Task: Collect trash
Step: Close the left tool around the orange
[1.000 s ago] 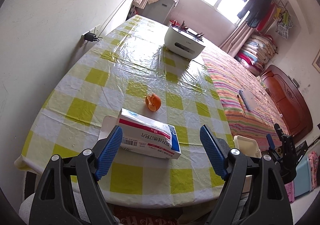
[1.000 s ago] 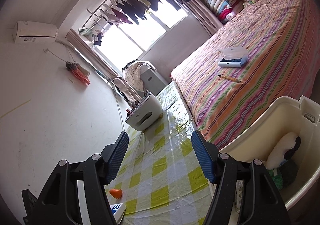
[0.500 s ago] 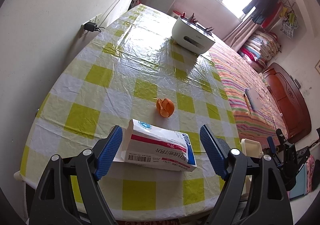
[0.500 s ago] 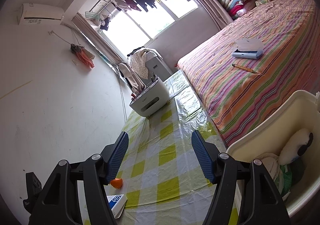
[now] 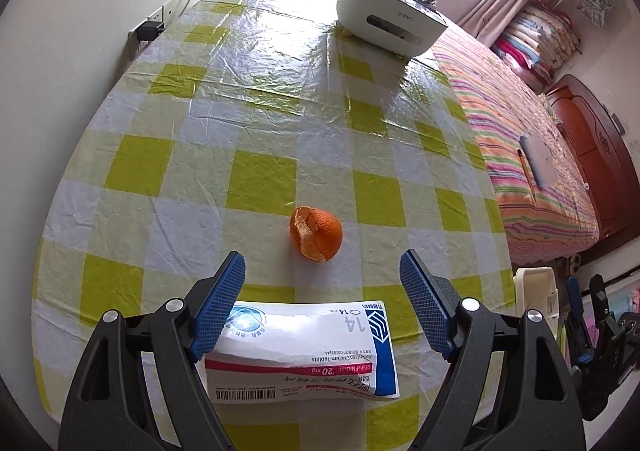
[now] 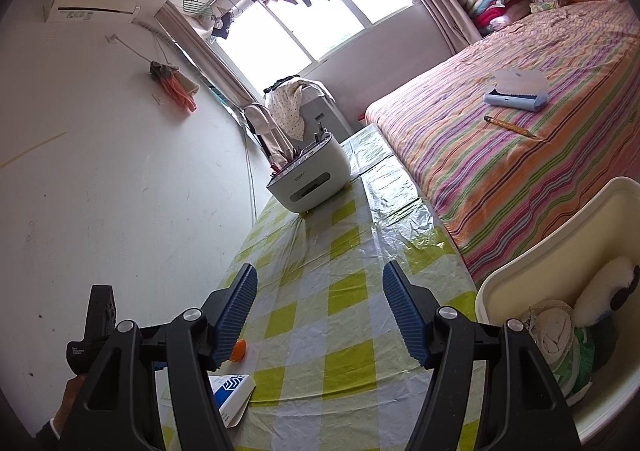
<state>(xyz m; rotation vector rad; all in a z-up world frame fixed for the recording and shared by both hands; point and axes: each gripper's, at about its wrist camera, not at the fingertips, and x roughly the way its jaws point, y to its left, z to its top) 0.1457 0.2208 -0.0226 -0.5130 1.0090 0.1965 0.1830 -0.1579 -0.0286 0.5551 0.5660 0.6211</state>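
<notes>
The flattened tablet box (image 5: 304, 351) lies on the checked tablecloth (image 5: 256, 99) near its front edge, long axis crosswise between the spread, empty jaws of the left gripper (image 5: 322, 307), orange peel (image 5: 316, 233) just beyond, while the right gripper (image 6: 318, 315) also gapes empty.

Tablecloth (image 5: 264, 179) was noted as checked in yellow-green and white. Peel (image 5: 316, 233) was recorded as orange. Medicine box (image 5: 304, 355) was seen as white with red band and blue end. Bedspread (image 6: 520, 155) was striped pink, orange, green. Bin (image 6: 532, 279) was cream; gripper pads (image 5: 218, 307) blue.
</notes>
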